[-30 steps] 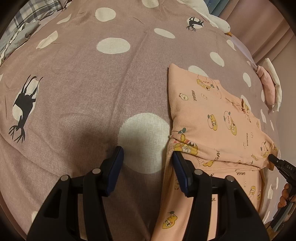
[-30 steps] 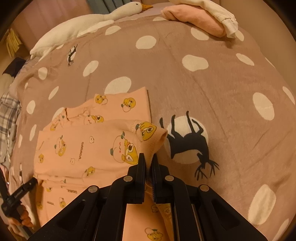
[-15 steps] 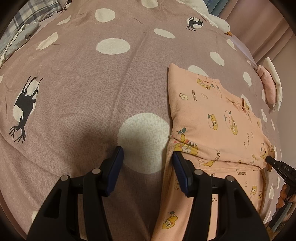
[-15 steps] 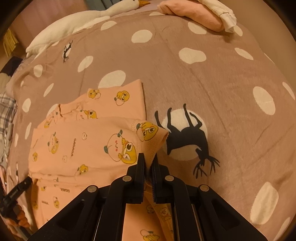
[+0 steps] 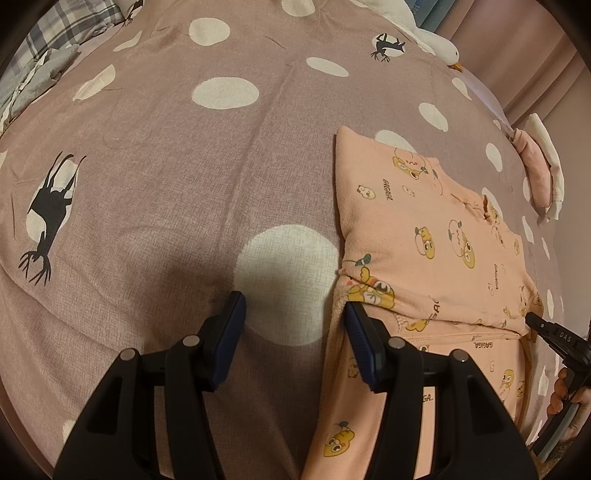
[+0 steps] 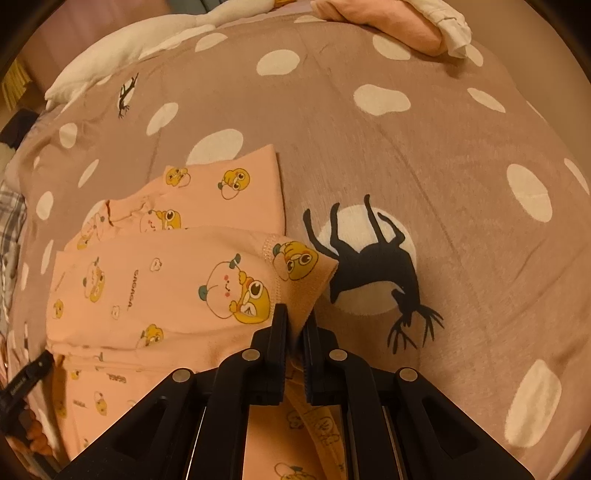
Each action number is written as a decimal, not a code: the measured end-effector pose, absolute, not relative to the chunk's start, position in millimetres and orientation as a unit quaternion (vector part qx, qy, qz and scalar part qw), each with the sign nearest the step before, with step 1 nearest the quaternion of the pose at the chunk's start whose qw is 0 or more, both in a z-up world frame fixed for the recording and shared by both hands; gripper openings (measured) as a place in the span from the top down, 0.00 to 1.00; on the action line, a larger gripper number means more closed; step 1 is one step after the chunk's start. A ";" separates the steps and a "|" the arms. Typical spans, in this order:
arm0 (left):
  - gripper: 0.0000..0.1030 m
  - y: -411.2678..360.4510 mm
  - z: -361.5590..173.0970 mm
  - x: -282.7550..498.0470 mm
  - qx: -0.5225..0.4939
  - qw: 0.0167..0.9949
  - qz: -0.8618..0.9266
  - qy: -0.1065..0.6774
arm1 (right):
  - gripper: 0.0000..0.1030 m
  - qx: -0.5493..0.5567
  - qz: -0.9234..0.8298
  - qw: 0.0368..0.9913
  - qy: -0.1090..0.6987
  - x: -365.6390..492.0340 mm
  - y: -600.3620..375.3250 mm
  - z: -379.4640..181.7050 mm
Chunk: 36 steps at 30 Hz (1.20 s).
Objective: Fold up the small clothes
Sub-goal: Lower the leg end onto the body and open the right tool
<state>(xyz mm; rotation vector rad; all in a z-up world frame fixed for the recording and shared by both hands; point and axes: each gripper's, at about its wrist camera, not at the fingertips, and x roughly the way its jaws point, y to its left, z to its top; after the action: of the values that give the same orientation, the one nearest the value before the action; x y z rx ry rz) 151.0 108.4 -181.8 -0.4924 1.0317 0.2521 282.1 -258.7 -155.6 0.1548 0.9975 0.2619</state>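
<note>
Peach cotton garment (image 5: 436, 236) w/ yellow cartoon prints lies partly folded on a mauve bedspread (image 5: 177, 177) dotted w/ white spots and black deer silhouettes. In the left wrist view it sits right of centre: a folded upper panel over a lower layer that runs toward the near edge.

Left gripper (image 5: 293, 325): jaws stand apart, nothing pinched between them. Left finger is over a big white spot on the spread; right finger is at the garment's left edge, over the fabric, contact unclear. Between the two pads only bedspread shows.

Right gripper (image 6: 295, 328): jaws closed tight on a corner flap of the garment (image 6: 166, 280). Cloth stands up in a small peak just beyond the fingertips, w/ a ribbed hem strip and a yellow character on it. Rest of the piece spreads left of that gripper, top layer flat over another layer further away. Black deer print (image 6: 373, 269) just right of the pinched corner.

Far side of the bed: a white goose plush (image 5: 436, 44), plus a folded pink and white bundle (image 6: 399, 26) at the far right. Plaid cloth (image 5: 55, 40) far left. The right gripper's tip (image 5: 554, 334) and part of the person's hand (image 5: 565, 391) show at the left view's right edge.
</note>
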 end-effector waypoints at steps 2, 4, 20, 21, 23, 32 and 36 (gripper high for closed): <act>0.46 108.1 -182.1 150.9 -0.231 0.834 0.119 0.487 | 0.94 0.072 0.125 0.867 0.476 281.7 -258.2 -156.1; 0.46 107.7 -182.0 150.9 -0.229 0.834 0.120 0.487 | 0.94 0.071 0.124 0.867 0.477 281.8 -257.5 -157.0; 0.46 106.9 -181.9 151.5 -0.228 0.835 0.121 0.487 | 0.94 0.074 0.119 0.866 0.480 282.5 -255.7 -161.3; 0.46 106.9 -181.9 151.6 -0.228 0.835 0.121 0.487 | 0.94 0.073 0.118 0.867 0.479 282.2 -255.5 -161.4; 0.45 107.1 -182.1 151.9 -0.228 0.834 0.121 0.487 | 0.94 0.071 0.117 0.867 0.479 282.4 -255.1 -161.6; 0.41 105.0 -178.1 144.1 -0.230 0.831 0.121 0.492 | 0.94 0.078 0.115 0.867 0.478 282.5 -258.4 -162.6; 0.31 101.9 -167.0 127.5 -0.241 0.831 0.104 0.490 | 0.64 0.081 0.104 0.874 0.468 272.9 -265.0 -156.2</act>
<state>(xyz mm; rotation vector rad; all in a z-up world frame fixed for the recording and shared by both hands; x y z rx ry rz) 127.5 101.9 -167.0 -0.5116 1.0392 0.2199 272.9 -265.0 -156.2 0.1691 0.9785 0.2168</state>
